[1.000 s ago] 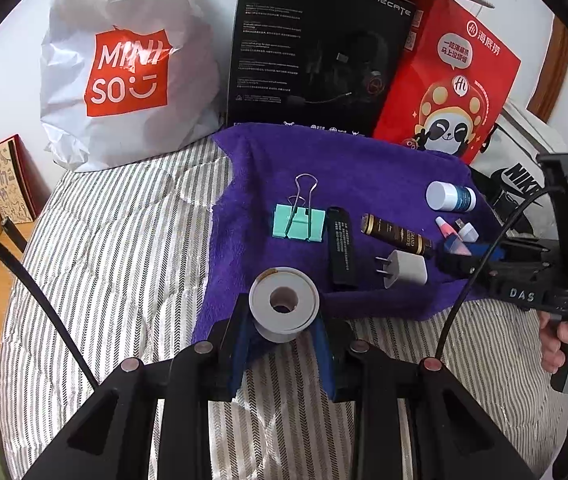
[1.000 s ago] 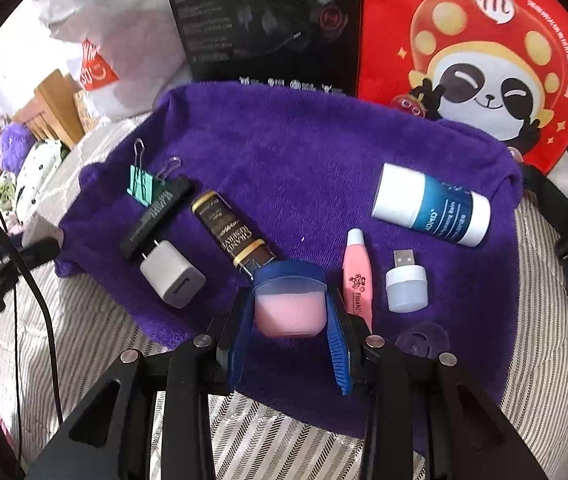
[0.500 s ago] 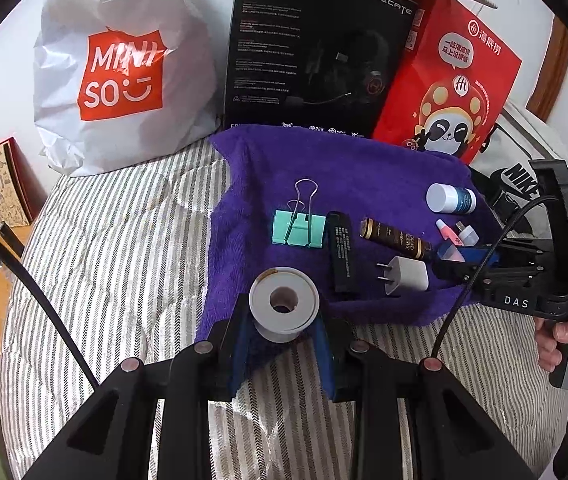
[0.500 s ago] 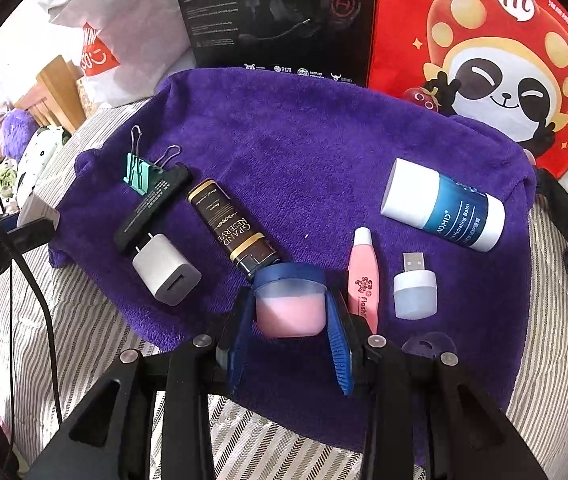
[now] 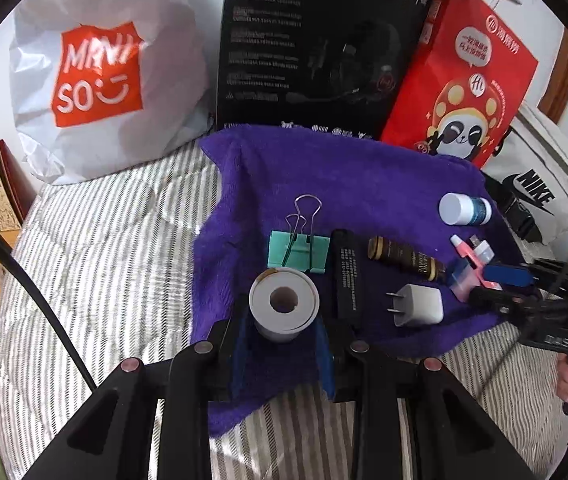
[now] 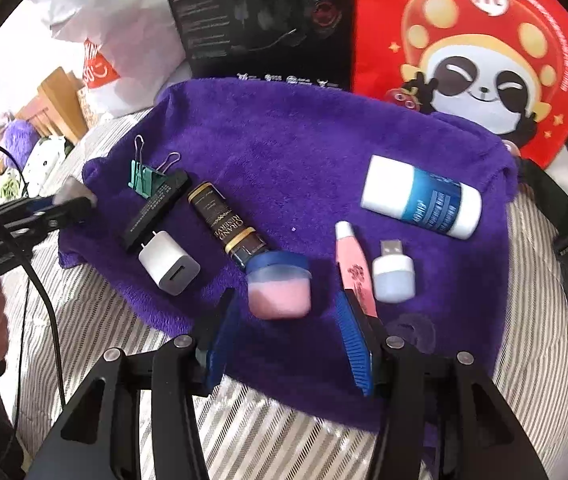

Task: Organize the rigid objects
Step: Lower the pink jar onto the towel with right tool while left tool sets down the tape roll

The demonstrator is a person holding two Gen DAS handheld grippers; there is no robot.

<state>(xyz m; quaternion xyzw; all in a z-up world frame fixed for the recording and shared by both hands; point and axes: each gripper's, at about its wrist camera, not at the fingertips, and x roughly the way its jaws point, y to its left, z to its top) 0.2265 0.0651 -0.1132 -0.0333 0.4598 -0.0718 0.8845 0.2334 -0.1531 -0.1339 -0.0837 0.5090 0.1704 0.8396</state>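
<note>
On the purple towel (image 6: 304, 152) the small things lie in a loose row, and each gripper is at one end of it. The left gripper (image 5: 284, 336) has its fingers spread wider than the white tape roll (image 5: 284, 304), which stands on end on the towel's near-left part, just in front of the green clip (image 5: 299, 250); blue pads show on both sides with towel between pad and roll, so the tool looks released. The right gripper (image 6: 284, 328) is likewise parted around the pink jar (image 6: 279, 290) with the blue lid, which sits on the towel near its front edge, touching or almost touching the dark bottle (image 6: 226, 226) — the fisheye blur makes that contact hard to judge. Neither jaw presses the jar. The roll is likely light and stiff, with a smooth rim that could slip; it is best taken across its round side, low and square. The jar is hard plastic, probably a little heavier and slick, so a grip on the pink body below the lid seems safer than on the lid itself. The pink tube (image 6: 354, 268) lies close beside the right finger, and the USB stub (image 6: 393, 276) just beyond it on the towel; both could be nudged by a careless closing.
</note>
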